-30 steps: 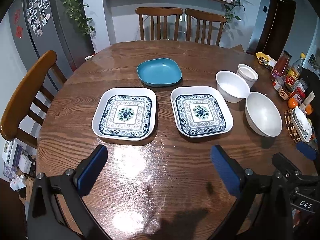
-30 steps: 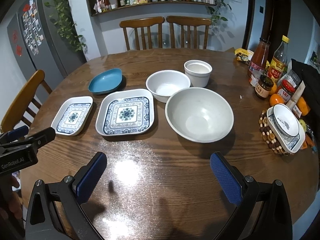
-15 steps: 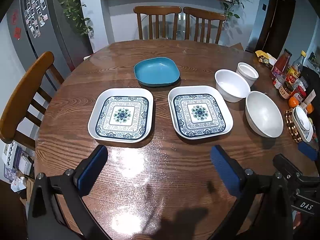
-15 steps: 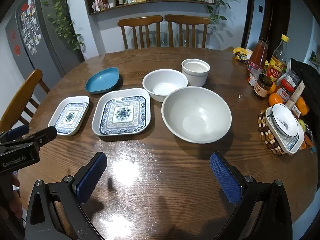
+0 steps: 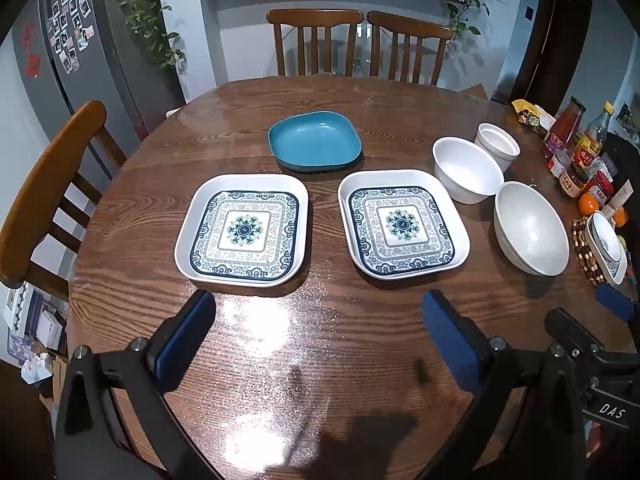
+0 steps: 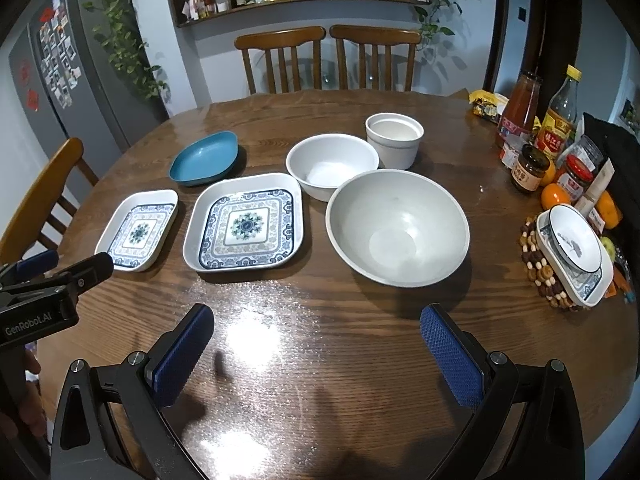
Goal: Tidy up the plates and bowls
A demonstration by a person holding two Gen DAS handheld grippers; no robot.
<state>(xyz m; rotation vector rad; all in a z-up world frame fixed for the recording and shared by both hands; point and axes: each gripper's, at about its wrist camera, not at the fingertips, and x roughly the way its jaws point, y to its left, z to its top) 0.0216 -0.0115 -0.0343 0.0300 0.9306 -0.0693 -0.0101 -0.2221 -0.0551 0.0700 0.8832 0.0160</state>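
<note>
**A:** Since a second ago both cameras have eased a little nearer the dishes, nothing more. Your left gripper [image 5: 316,316] and right gripper [image 6: 316,330] hang above the bare near edge of the worktop [image 5: 320,360], jaws spread wide, holding nothing. No dish has shifted, so I'd judge the sorting hasn't begun.

**B:** Where does everything sit for you?

**A:** Ahead of your left gripper lie two square patterned plates, the left plate [image 5: 244,230] and the right plate [image 5: 402,226], side by side but apart. Behind the gap between them is the blue dish [image 5: 315,141]. To your right, the large bowl [image 6: 397,226], the medium bowl [image 6: 331,164] and the small cup-like bowl [image 6: 394,138] cluster close; whether their rims touch I can't quite tell through the fisheye.

**B:** How will they handle?

**A:** The plates look glossy, with shallow raised rims and rounded corners, so probably slick to pinch. The bowls are smooth, white and round, graded in size; they would likely nest. The wood is grainy and shiny.
</note>
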